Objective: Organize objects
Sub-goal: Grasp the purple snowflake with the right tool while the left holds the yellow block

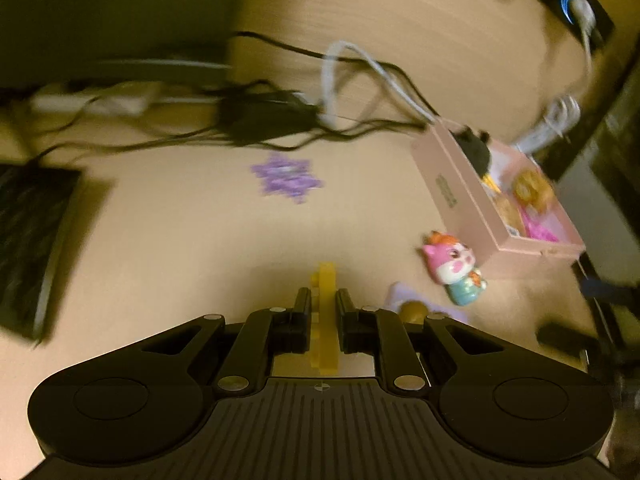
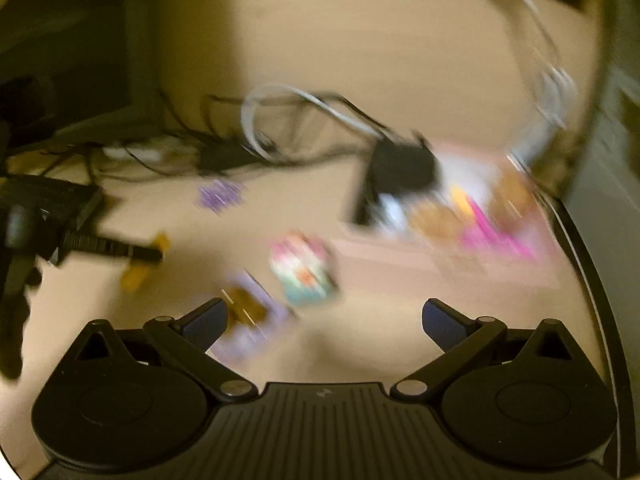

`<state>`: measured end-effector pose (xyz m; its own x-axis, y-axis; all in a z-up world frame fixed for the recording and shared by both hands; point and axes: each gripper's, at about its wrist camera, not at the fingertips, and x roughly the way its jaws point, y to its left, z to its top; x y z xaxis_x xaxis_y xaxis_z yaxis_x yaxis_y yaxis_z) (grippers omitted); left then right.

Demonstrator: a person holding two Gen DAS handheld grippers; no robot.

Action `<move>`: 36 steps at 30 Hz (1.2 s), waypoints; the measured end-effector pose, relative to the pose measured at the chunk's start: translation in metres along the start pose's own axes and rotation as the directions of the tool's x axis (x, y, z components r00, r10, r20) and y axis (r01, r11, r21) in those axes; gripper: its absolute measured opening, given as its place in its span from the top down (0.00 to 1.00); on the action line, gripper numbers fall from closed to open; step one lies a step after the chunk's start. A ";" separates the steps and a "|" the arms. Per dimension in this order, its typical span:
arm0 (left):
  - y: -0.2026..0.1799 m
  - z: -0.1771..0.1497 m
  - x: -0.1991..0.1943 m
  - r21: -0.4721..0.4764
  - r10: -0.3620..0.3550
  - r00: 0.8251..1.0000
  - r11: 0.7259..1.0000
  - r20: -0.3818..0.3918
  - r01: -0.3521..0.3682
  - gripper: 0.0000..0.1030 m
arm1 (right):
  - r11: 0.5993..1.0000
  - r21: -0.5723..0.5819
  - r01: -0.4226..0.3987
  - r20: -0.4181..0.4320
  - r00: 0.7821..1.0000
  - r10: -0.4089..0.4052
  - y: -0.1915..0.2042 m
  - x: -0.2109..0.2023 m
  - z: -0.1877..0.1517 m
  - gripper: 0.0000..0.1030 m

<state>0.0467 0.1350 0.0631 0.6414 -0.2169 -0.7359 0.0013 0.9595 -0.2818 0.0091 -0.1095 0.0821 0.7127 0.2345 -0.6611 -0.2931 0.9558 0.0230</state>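
A yellow block (image 1: pixel 326 320) is clamped edgewise by the left gripper (image 1: pixel 324 300) at lower centre, probably for the pink box (image 1: pixel 452 192) at right. The right gripper (image 2: pixel 324 320) is held open, empty.

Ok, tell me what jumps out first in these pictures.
The left gripper is shut on a yellow toy brick at the bottom centre of its view. To its right, a pink cat figurine lies on the desk beside a pink box of toys. A purple snowflake piece lies mid-desk.
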 end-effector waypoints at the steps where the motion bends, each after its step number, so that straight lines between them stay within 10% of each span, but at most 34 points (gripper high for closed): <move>1: 0.006 -0.002 -0.005 -0.024 0.003 1.000 1.000 0.005 -0.003 0.85 | 1.000 -0.016 -0.019 0.012 1.000 0.019 0.009 0.005 0.010 0.00; 17: 0.077 -0.029 -0.054 -0.210 -0.005 1.000 0.978 0.012 0.007 0.85 | 0.995 -0.046 -0.086 -0.118 0.990 0.080 0.088 0.198 0.096 0.00; 31: 0.095 -0.029 -0.063 -0.225 -0.004 1.000 0.974 0.009 0.006 0.85 | 0.992 -0.059 -0.114 -0.132 0.986 0.106 0.118 0.238 0.103 0.01; 36: 0.094 -0.032 -0.065 -0.220 -0.012 1.000 0.975 0.006 0.013 0.85 | 0.991 -0.096 -0.092 -0.108 0.991 0.082 0.121 0.230 0.100 0.25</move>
<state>-0.0193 0.2337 0.0641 0.6463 -0.2270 -0.7286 -0.1594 0.8935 -0.4198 0.2014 0.0774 0.0084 0.6131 0.2911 -0.7345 -0.4171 0.9088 0.0120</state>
